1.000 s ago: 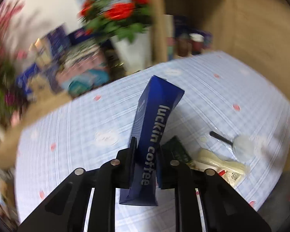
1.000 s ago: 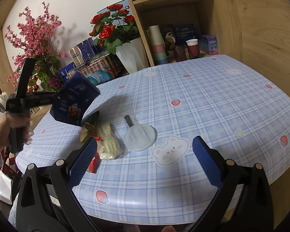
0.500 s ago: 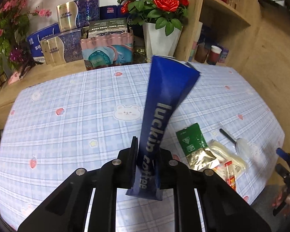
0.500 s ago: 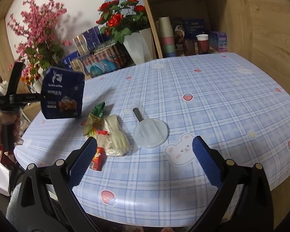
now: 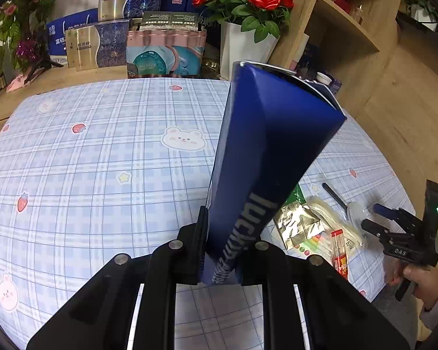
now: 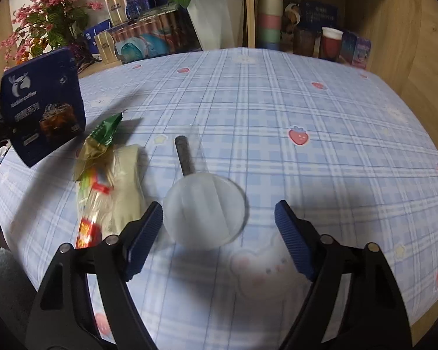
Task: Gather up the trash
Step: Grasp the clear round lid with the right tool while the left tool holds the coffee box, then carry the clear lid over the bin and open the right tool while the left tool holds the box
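My left gripper [image 5: 222, 250] is shut on a dark blue luckin coffee bag [image 5: 265, 157] and holds it above the table; the bag also shows at the left of the right wrist view [image 6: 43, 108]. My right gripper [image 6: 219, 233] is open and empty, low over a clear round lid [image 6: 204, 207] with a dark straw [image 6: 184, 154]. Left of the lid lie a green and gold wrapper [image 6: 99, 140], a pale plastic bag [image 6: 125, 180] and a red sachet [image 6: 87, 230]. The left wrist view shows the same pile [image 5: 321, 221] and my right gripper [image 5: 394, 227].
The table has a blue checked cloth [image 6: 277, 116]. At its back stand a white vase of red roses [image 5: 242, 49], gift boxes [image 5: 96, 43], pink blossoms [image 6: 43, 14], and a wooden shelf with stacked cups [image 6: 268, 17] and a red cup [image 6: 330, 43].
My left gripper has tilted and carried the blue bag nearer the camera side. My right gripper has moved forward and down, close over the clear lid.
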`<state>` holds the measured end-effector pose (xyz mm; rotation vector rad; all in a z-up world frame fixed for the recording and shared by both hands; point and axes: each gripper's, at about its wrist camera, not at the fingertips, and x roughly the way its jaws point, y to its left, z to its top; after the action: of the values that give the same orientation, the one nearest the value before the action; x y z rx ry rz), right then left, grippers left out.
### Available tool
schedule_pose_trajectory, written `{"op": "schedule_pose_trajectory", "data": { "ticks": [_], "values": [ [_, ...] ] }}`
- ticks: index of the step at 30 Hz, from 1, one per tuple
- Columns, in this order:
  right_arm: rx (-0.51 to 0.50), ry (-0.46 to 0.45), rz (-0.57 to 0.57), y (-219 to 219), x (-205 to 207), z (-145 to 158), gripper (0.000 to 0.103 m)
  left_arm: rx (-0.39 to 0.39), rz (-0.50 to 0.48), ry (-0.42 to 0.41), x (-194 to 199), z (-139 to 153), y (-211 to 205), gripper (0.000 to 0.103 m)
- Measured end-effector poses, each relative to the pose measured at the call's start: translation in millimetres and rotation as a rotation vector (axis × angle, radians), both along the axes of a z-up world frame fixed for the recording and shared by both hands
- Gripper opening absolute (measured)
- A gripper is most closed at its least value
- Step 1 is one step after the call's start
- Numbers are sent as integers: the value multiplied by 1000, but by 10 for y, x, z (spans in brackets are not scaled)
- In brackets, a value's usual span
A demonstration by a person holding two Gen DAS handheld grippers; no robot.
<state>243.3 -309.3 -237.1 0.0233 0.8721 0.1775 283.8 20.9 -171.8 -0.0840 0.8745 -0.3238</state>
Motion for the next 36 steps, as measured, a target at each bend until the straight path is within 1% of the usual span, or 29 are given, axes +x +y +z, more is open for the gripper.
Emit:
{"op": "schedule_pose_trajectory", "data": {
  "ticks": [4,8,9,11,13,16,19,24,27,32,36],
  "values": [
    [-36,28,13,106,87,-86,79,-31,-4,-22,-54,34,-3,15],
    [13,41,-32,34,137,-118,79,-63,-35,-40,-146,94,-42,14],
    [7,42,-31,45,131,-119,78,-75,-53,-40,-174,106,-59,14],
    [-34,33,0,101,103,-117,68,-79,-73,-51,-244,138,-99,14],
    [-53,24,13,125,70,-114,67,-89,-76,-61,-293,171,-112,14],
    [-26,-10,-9,90,-18,-68,67,-117,-63,-73,-357,233,-92,14],
    [16,-59,-28,58,-145,58,67,-135,-46,-90,-468,319,-52,14],
    [82,-108,-15,84,-368,260,67,-164,-22,-115,-699,459,-2,14],
    [124,-140,-2,135,-617,379,67,-160,-23,-134,-864,544,-5,14],
    [179,-155,51,238,-1036,491,67,-194,-12,-146,-1201,669,48,14],
    [185,-142,112,374,-1319,519,67,-213,2,-147,-1480,713,96,14]
  ]
}}
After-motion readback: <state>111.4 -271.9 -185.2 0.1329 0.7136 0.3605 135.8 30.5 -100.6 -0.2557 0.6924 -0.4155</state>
